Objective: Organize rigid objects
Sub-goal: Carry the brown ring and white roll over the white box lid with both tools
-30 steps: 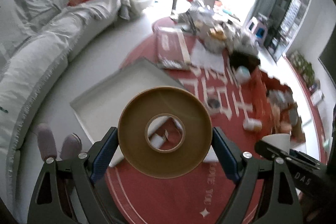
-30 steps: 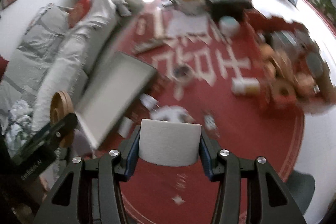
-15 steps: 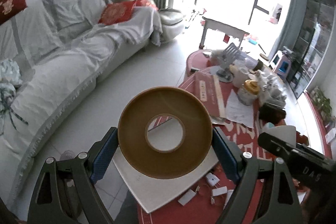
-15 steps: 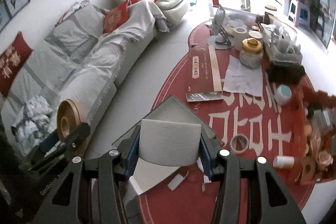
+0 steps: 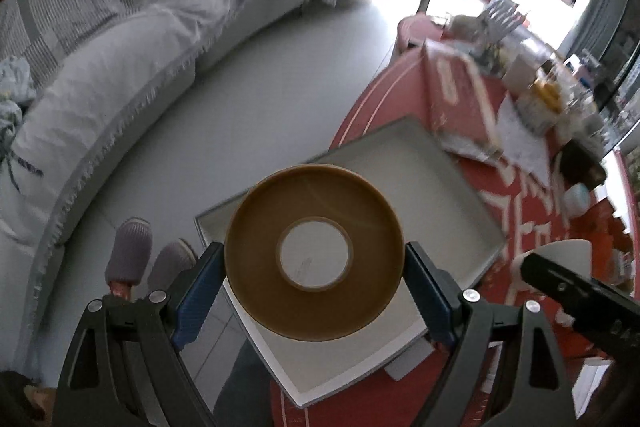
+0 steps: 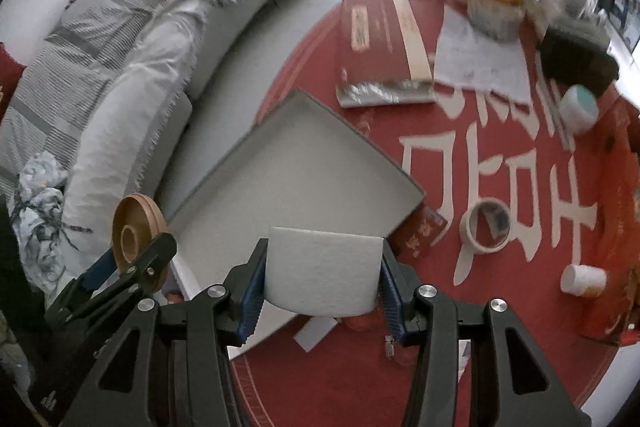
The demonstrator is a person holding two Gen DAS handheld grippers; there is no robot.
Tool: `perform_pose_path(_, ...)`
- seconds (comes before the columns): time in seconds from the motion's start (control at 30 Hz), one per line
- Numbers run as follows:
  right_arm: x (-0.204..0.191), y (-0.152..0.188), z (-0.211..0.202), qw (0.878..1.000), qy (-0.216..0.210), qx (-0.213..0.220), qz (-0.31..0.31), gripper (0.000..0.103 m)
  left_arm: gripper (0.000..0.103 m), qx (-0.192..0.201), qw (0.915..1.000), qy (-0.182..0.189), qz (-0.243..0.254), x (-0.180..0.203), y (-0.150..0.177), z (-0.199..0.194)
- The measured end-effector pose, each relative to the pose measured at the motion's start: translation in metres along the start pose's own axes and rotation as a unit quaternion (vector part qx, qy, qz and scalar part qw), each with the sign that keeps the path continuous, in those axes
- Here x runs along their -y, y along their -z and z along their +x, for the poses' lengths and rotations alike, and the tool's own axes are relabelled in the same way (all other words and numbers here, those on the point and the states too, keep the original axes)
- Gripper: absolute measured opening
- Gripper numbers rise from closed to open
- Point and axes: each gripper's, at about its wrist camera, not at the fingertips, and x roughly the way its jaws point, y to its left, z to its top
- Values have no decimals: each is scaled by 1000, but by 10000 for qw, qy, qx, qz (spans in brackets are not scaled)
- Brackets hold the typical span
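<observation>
Left wrist view: the left gripper (image 5: 314, 265) is clamped on a large brown tape roll (image 5: 314, 253), its blue pads (image 5: 198, 301) pressing the rim at both sides. The roll faces the camera flat-on at lower centre of the frame, and its core hole shows pale tray floor behind it. The roll hangs over a shallow grey tray (image 5: 460, 187), which lies partly on a round red rug (image 5: 368, 107) and partly on pale floor. Two slippered feet (image 5: 130, 253) show at lower left, just beside the tray's near corner.

Right wrist view: the right gripper (image 6: 322, 277) holds a white roll, probably paper (image 6: 322, 273), pinched between its blue pads at lower centre. The roll sits above the near edge of the grey tray (image 6: 224, 183). The left gripper (image 6: 132, 267) with the brown tape roll (image 6: 134, 233) appears at lower left of this frame, over the tray's left side.

Step in hand, as judged: both items are carried and positioned over the tray; neither is set down. The tray floor appears bare.

The next move calls for lowering each roll until it rests on the tray floor, well apart from the other, then opening the jaws and lifting clear. Loose items remain on the rug at right, among them a masking tape ring (image 6: 486, 227) and a small white jar (image 6: 582, 279).
</observation>
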Motion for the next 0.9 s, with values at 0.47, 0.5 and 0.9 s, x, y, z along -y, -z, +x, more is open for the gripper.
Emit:
perform_pose_path(0.47,-2,-9,54,9994,-49,-288,-175,51,89,-206,9995,-213,126,15,5,46)
perform_pose_path(0.5,-3,-10,56,9994,-37,-287,-203,51,89,-207,9994,-240,145,16,5,48)
perform_pose_path(0.9,-1,-16,76,9990,9,-401,-220,51,89,-317,9989,-318,155,20,7,64)
